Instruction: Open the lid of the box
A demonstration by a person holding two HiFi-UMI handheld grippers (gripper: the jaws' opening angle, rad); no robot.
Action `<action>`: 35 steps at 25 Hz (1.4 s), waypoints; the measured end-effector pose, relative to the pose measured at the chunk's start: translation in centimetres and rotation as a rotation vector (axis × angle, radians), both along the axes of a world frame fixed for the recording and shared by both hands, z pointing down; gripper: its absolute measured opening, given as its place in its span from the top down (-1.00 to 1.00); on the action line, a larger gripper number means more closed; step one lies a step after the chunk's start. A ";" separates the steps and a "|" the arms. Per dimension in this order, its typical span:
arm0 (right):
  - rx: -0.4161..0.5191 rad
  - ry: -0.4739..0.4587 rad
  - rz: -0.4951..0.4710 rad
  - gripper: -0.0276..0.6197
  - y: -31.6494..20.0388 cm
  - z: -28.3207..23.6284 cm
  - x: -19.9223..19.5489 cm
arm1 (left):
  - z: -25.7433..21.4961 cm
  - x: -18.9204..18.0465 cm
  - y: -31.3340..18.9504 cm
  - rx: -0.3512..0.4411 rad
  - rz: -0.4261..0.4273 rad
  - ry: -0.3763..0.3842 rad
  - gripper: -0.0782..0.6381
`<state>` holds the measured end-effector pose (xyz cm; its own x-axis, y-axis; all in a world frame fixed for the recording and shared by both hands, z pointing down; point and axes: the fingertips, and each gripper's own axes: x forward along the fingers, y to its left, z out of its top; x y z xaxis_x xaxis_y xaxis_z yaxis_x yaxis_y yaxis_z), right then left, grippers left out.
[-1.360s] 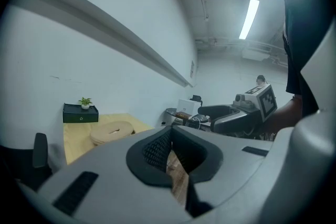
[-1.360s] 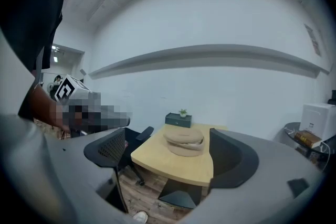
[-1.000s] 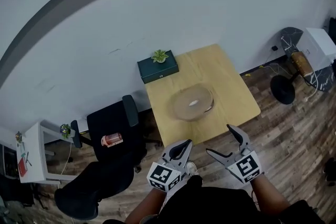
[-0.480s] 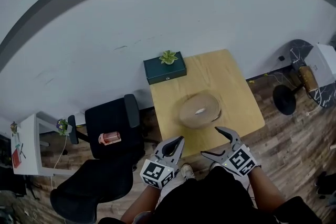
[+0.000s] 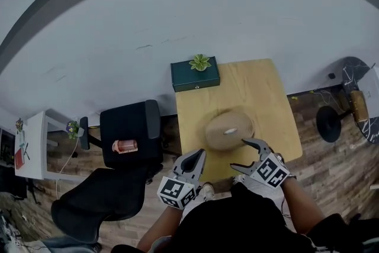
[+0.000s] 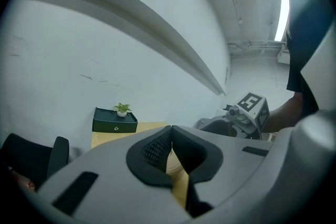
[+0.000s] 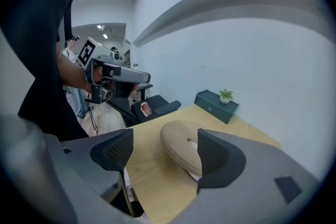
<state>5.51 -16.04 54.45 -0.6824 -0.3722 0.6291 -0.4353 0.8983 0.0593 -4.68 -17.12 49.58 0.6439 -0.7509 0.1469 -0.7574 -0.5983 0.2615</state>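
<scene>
The round woven box [image 5: 229, 130] sits on the table [image 5: 260, 86], toward its near edge, with its lid still on. It has no long axis to line up with. From the right gripper [image 5: 241, 154] it lies close at about 11 o'clock. That gripper's jaws are wide, have just been narrowing, and hold nothing. The left gripper [image 5: 198, 154], pads together and empty, has the box at 1 o'clock, farther off. The right one looks better placed to take the lid.
</scene>
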 end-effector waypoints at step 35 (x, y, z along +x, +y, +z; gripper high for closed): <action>-0.284 0.545 -0.692 -0.08 -4.5 11.6 -0.8 | 2.1 -0.4 -1.1 -0.010 -0.189 -0.144 0.73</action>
<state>4.68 -20.52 66.04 -0.2776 0.2254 0.9339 0.2275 0.9599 -0.1641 -5.13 -18.22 51.64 0.4642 -0.8540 0.2350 -0.8854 -0.4407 0.1476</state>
